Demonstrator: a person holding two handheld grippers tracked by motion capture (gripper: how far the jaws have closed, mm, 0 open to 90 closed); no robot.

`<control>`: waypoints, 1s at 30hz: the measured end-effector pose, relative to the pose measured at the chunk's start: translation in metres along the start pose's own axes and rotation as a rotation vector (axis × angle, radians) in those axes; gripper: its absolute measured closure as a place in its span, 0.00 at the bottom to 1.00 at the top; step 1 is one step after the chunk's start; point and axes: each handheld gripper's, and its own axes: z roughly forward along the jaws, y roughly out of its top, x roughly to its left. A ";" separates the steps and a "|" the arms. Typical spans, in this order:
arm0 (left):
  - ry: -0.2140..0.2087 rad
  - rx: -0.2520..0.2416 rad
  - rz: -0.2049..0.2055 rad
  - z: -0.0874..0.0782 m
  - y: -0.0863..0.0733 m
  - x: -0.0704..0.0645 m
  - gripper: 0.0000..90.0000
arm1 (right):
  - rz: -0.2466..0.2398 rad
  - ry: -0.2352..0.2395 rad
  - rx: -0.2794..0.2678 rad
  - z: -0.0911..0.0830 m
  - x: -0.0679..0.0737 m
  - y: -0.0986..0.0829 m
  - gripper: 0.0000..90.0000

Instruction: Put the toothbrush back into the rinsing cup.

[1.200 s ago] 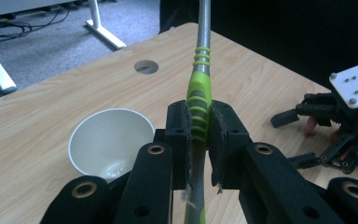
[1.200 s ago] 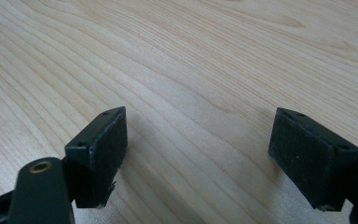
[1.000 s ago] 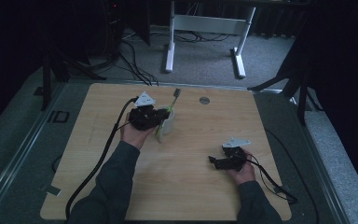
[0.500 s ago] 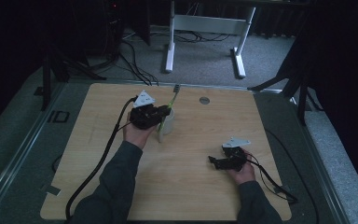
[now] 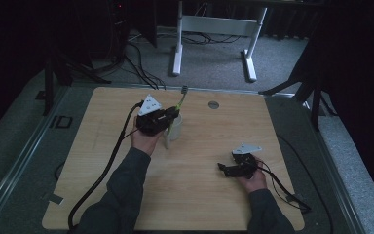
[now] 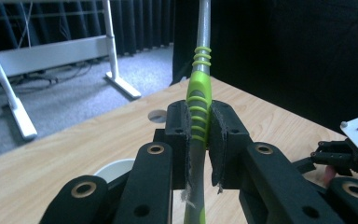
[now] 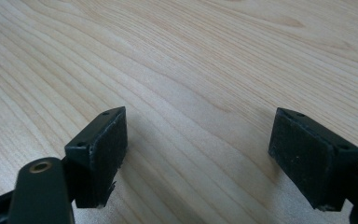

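- Left gripper view has the toothbrush (image 6: 199,100) standing nearly upright, its green ribbed grip pinched between the closed jaws of the left gripper (image 6: 199,135), the grey neck rising above them; its lower end points down toward the white cup (image 6: 114,169) just below.
- High view places the cup (image 5: 174,127) near the table's far middle, with the brush head leaning out past its far rim.
- Risk, as I judge it: the hold sits on a narrow, rounded handle, so the brush could twist between the pads or knock the light cup over if lowered off-centre.
- Left forearm reaches forward over the table (image 5: 209,195), hand curled around the tool beside the cup.
- Right gripper (image 7: 198,154) lies low on the wood, jaws spread wide with nothing between them, well apart from the cup.
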 end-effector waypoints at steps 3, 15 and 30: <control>0.002 -0.010 0.015 0.000 -0.001 -0.001 0.88 | -0.002 0.001 0.000 0.000 0.000 0.000 0.21; 0.016 -0.077 -0.022 -0.003 -0.008 0.003 0.88 | -0.002 0.001 0.000 0.000 0.000 0.000 0.21; 0.059 -0.137 -0.090 -0.012 -0.020 0.013 0.88 | -0.002 0.001 0.001 0.000 0.000 0.000 0.21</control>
